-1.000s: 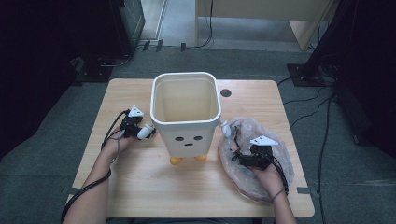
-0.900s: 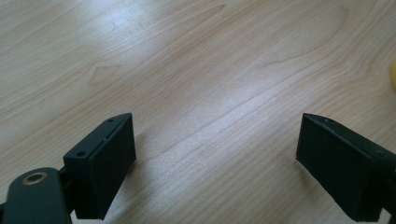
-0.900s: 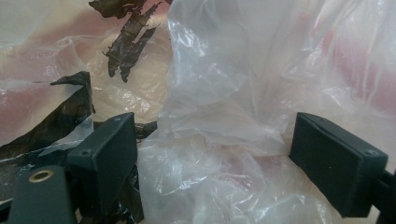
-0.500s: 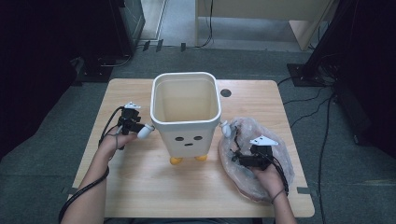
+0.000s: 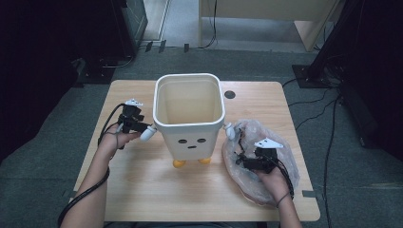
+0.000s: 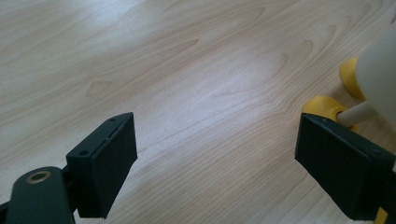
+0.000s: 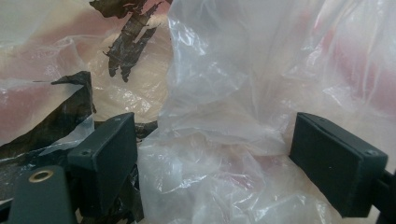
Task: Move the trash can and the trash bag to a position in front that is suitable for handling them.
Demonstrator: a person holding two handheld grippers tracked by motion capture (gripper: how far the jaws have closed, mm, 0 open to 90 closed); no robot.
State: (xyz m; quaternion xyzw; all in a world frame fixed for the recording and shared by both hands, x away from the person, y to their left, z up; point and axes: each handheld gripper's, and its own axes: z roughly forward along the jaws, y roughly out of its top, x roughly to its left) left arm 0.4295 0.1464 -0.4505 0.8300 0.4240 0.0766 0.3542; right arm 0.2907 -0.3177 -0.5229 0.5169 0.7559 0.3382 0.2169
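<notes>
From where I steer, the white bin [image 5: 189, 118] stands mid-table and blocks any straight path between my two hands. Its small side knob [image 5: 148, 134] juts toward my left tool [image 5: 138, 124], which sits just beside the bin wall with its jaws wide and nothing between them. Under that tool, the left gripper view shows bare wood of the table [image 6: 187, 93], with the bin's yellow feet [image 6: 327, 107] crowding the right jaw. The near strip of table in front of the bin lies free. On the right, the crumpled plastic bag [image 5: 256, 161] covers the table beside the bin; my right tool [image 5: 248, 160] stands wide, bag film [image 7: 219, 140] bunched between the jaws.
</notes>
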